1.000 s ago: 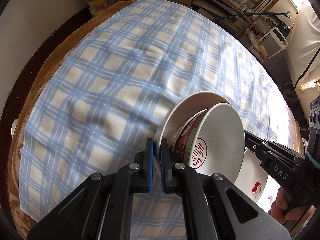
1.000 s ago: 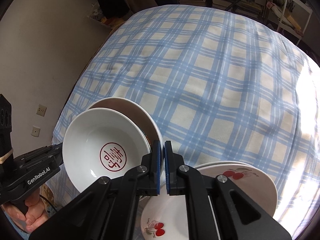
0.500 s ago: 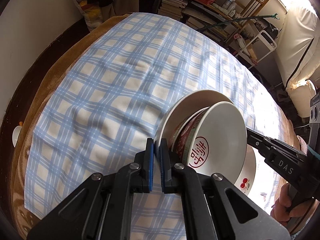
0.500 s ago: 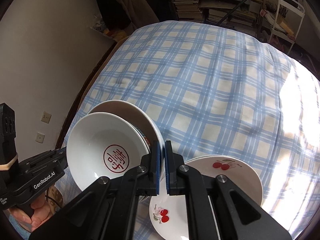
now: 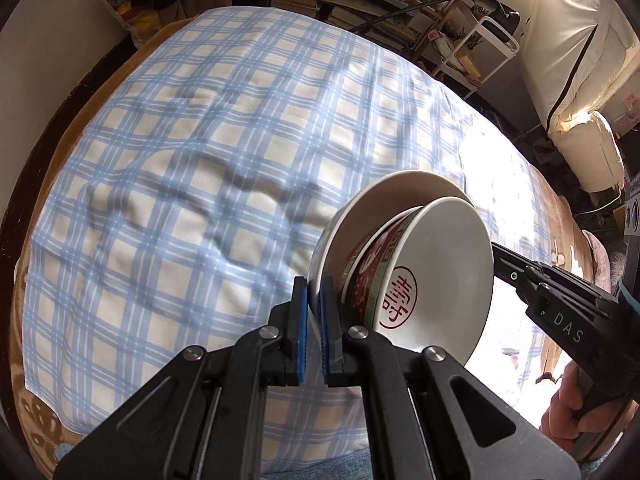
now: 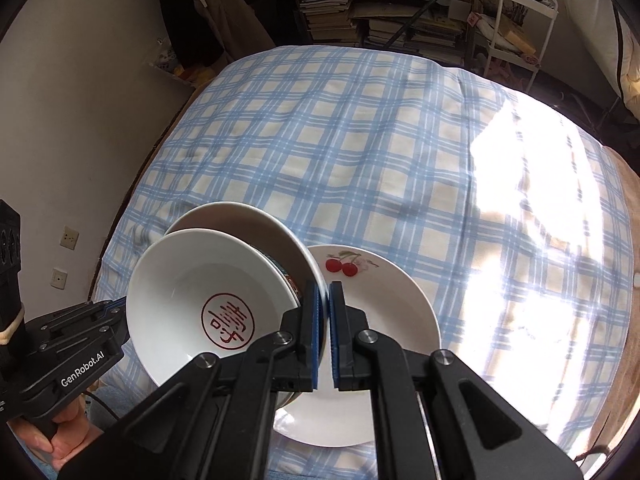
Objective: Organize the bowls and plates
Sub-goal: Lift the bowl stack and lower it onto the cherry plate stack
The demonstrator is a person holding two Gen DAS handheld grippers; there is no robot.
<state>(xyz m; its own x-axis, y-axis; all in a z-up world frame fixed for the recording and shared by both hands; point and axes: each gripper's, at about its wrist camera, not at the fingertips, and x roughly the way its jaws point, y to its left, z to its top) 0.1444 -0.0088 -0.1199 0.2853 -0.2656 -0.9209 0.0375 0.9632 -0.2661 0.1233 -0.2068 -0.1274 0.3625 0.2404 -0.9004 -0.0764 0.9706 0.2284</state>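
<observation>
Both grippers hold one stack in the air above the table: a plain white plate (image 5: 384,196) (image 6: 244,224) with a red-patterned bowl (image 5: 436,264) (image 6: 200,292) on it, a red seal mark inside the bowl. My left gripper (image 5: 314,300) is shut on the plate's rim on one side. My right gripper (image 6: 324,304) is shut on the rim on the opposite side. The stack is tilted. Below it on the cloth lies a white plate with cherries (image 6: 380,304).
The table wears a blue and cream checked cloth (image 5: 200,140) (image 6: 360,140). Bookshelves (image 6: 380,8) and a white trolley (image 6: 524,20) stand beyond the far edge. A wall with sockets (image 6: 68,236) is on the left. Strong sunlight falls on the right part of the cloth.
Both grippers have risen with the stack, so more of the table and room shows. The cherry plate below has stayed on the cloth and now looks farther away.
</observation>
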